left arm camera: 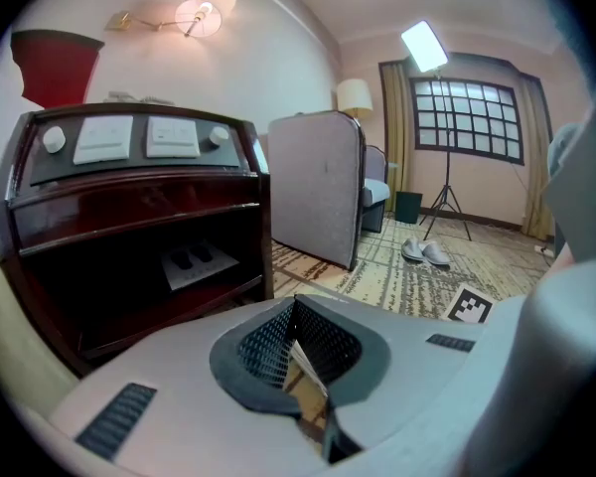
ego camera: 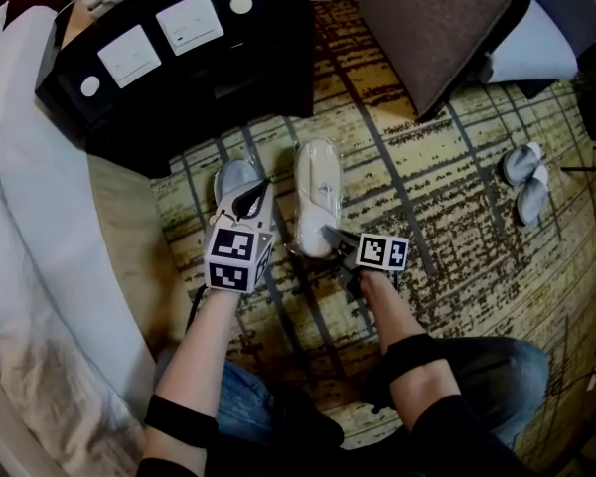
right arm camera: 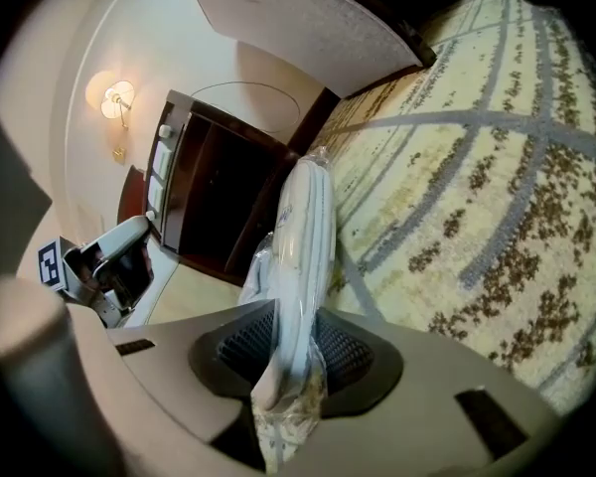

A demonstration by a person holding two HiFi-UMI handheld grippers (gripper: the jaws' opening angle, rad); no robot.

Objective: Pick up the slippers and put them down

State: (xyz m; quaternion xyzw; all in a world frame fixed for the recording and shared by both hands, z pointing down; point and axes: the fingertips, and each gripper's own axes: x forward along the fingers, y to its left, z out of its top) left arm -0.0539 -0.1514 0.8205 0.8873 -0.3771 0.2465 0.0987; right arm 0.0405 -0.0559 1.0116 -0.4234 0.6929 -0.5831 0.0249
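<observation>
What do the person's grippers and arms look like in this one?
Both the left gripper and right gripper have pale grey bodies, dark mesh-textured pads and a cube of black-and-white square markers. The person wears black sleeves and blue jeans.

We see beige striped carpet (ego camera: pixel 447 197), a dark nightstand (ego camera: pixel 258 68) beside a white bed (ego camera: pixel 30 217), a grey chair (ego camera: pixel 427 18), a glowing wall lamp (left arm camera: pixel 204 16), a gridded window (left arm camera: pixel 467 117) behind a tripod light (left arm camera: pixel 424 46)
</observation>
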